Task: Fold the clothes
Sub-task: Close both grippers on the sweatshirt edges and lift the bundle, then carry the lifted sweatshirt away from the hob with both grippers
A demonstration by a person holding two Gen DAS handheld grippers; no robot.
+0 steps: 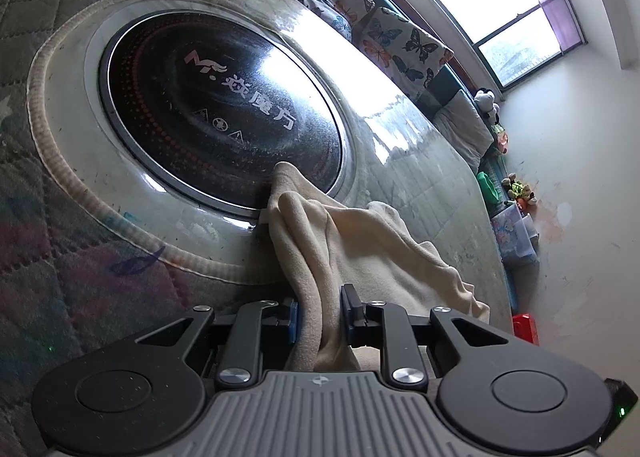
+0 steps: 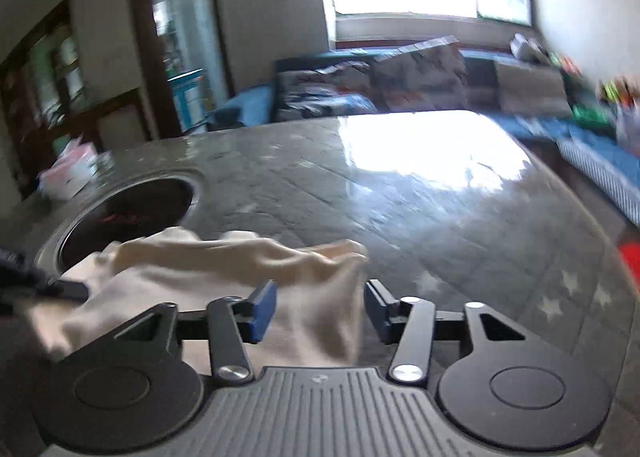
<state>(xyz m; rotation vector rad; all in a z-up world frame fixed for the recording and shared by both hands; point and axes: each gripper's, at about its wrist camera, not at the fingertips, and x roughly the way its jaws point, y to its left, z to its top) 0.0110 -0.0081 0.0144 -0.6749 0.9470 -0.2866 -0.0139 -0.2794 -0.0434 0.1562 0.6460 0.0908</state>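
Between the pads of my left hand-held gripper point(image 1: 319, 315) sat a bunched fold of the cream garment point(image 1: 360, 249), clamped. My right hand-held gripper point(image 2: 320, 311) stood open over its edge. It looked soft, light, limp; I'd pinch hems.

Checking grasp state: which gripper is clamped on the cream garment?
The left gripper: its pads pinch the cream garment. The right gripper stands wide, fabric loose between.

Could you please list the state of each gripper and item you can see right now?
Left gripper: shut on the cream garment.
Right gripper: open, garment between its pads.
Cream garment: crumpled, unfolded, draped over the cooktop edge.
Round cooktop: off, dark.
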